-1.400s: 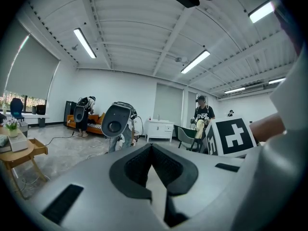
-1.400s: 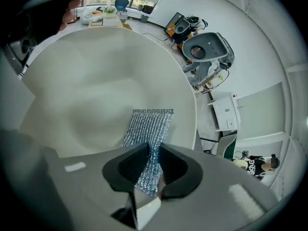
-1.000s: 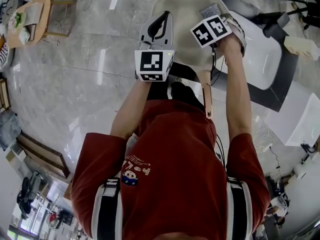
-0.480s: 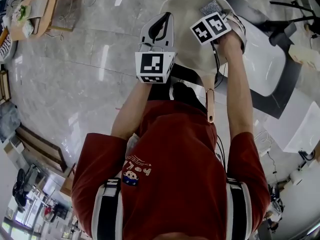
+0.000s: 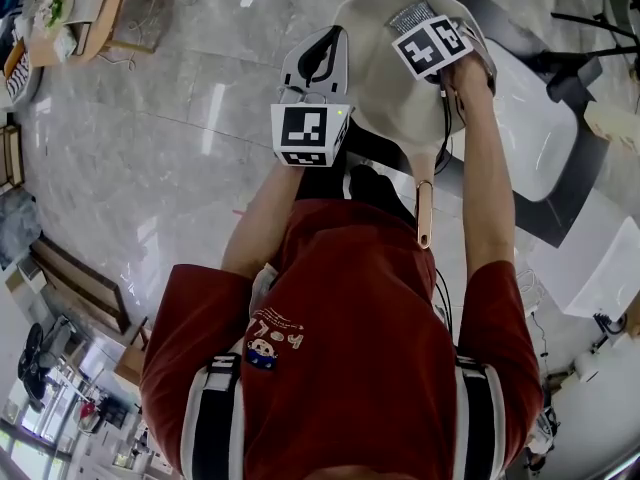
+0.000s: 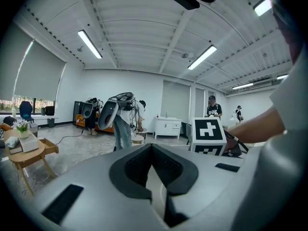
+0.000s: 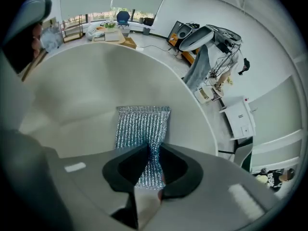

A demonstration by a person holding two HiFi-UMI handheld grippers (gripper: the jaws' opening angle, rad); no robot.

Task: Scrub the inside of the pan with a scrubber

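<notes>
A beige pan [image 5: 385, 88] with a copper handle [image 5: 423, 208] is held up in front of the person, its handle pointing back toward the red shirt. My left gripper [image 5: 326, 36] sits at the pan's left rim with its jaws closed; in the left gripper view [image 6: 152, 146] the tips meet and the pan itself is out of sight. A silver mesh scrubber [image 7: 142, 129] lies flat on the pan's inner surface [image 7: 86, 95], pinched at its near end by my right gripper [image 7: 153, 152]. In the head view the scrubber [image 5: 410, 14] shows just beyond the right gripper [image 5: 425, 32].
Polished grey floor lies below. A white table [image 5: 535, 118] with a dark frame stands right of the pan. A small wooden table [image 5: 80, 13] with items is at far left. Other people and equipment [image 6: 118, 114] stand across the room.
The right gripper and scrubber have slid a little farther away across the pan's inside. The left gripper has kept its place at the rim.
</notes>
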